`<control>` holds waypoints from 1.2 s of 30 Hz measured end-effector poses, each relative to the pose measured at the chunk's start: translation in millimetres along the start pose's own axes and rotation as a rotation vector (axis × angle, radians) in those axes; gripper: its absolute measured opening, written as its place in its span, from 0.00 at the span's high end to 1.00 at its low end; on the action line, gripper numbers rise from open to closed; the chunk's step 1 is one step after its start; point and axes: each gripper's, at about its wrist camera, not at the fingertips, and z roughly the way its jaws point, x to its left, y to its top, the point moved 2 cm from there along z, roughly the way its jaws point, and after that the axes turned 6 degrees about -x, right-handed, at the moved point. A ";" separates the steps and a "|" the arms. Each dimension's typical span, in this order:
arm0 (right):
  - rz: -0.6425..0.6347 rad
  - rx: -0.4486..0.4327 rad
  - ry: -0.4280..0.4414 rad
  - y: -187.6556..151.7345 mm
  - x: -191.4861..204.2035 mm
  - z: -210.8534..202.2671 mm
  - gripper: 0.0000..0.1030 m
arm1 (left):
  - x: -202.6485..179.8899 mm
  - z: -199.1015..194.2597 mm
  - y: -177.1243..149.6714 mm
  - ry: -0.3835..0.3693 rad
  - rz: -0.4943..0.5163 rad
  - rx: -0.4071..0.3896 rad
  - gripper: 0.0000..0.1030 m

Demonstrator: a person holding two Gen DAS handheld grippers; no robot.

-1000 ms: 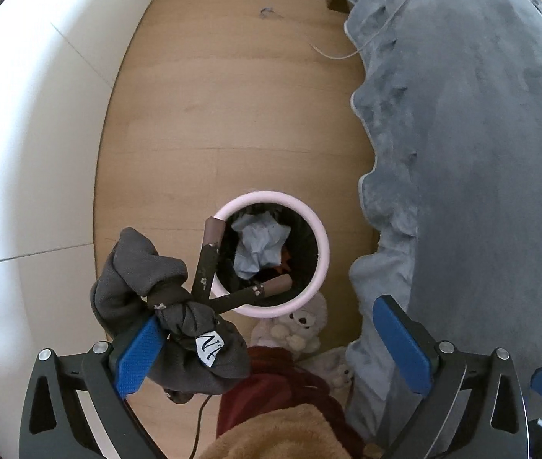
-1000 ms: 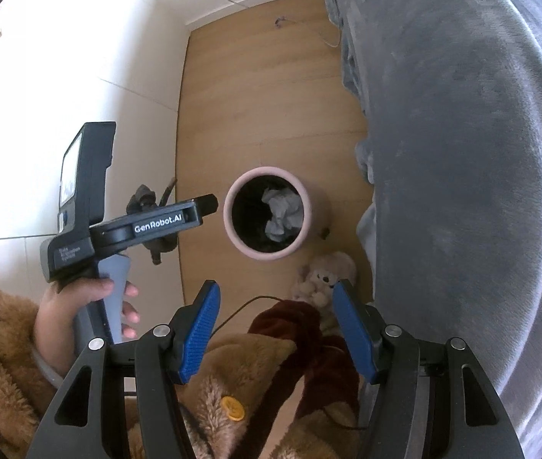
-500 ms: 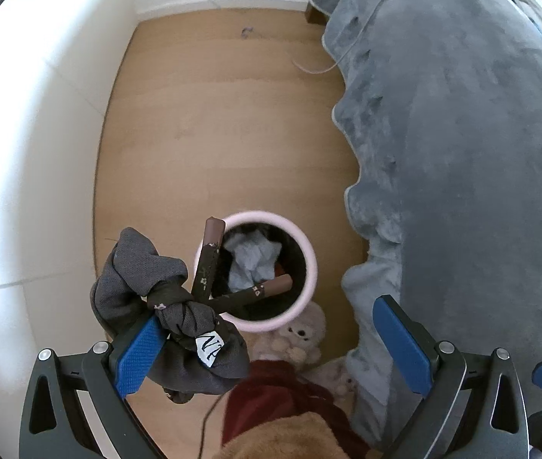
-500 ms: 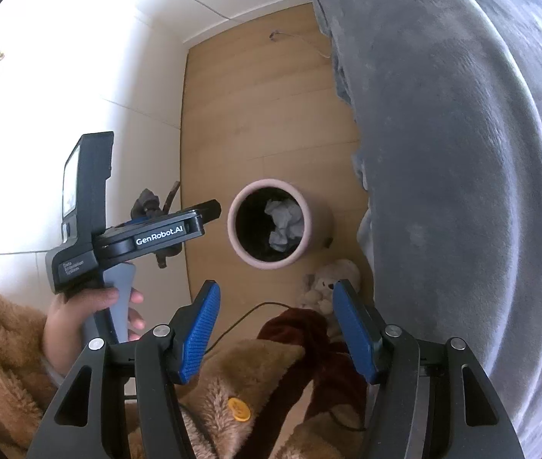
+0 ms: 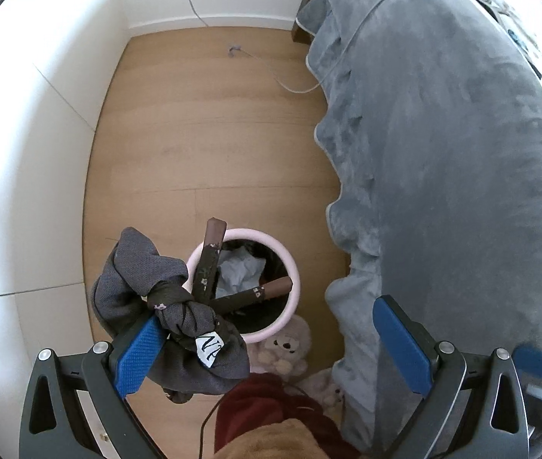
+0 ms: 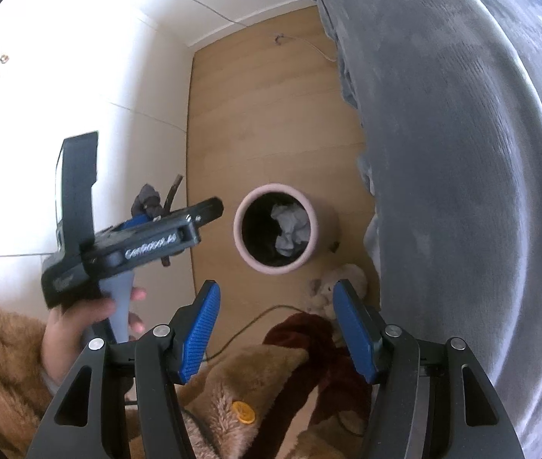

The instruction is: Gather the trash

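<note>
The left gripper (image 5: 271, 338) has its jaws wide apart; a knotted dark grey cloth bundle with brown ribbons (image 5: 179, 306) hangs on its left finger (image 5: 139, 355), before the round pink waste bin (image 5: 293, 298) holding crumpled paper (image 5: 238, 273). The right gripper (image 6: 276, 329) is open and empty, the bin lying ahead of its jaws.

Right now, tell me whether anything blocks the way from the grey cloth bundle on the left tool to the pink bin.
Nothing visible does. The grey cloth bundle hangs at the left tool, beside the pink bin. The bin's mouth is uncovered, with crumpled paper inside. The teddy bear lies on the floor beside the bin.
</note>
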 end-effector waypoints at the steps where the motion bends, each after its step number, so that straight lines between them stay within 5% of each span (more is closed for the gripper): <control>1: 0.001 -0.007 0.005 2.2 -0.1 0.7 0.41 | 0.8 0.7 -1.6 -0.007 0.004 0.003 0.00; 18: 0.003 -0.041 0.171 42.1 2.0 36.5 0.41 | 4.5 0.0 -2.4 -0.133 0.091 -0.029 0.00; 25: -0.071 0.046 0.351 68.8 8.9 55.6 0.40 | -0.1 -4.0 0.4 -0.236 0.134 -0.015 0.00; 30: -0.204 0.148 0.471 88.2 32.6 76.5 0.35 | -5.3 -4.8 0.7 -0.245 0.202 0.004 0.00; 36: -0.311 0.264 0.495 89.0 65.8 112.9 0.31 | -9.3 -6.6 5.3 -0.309 0.205 0.004 0.00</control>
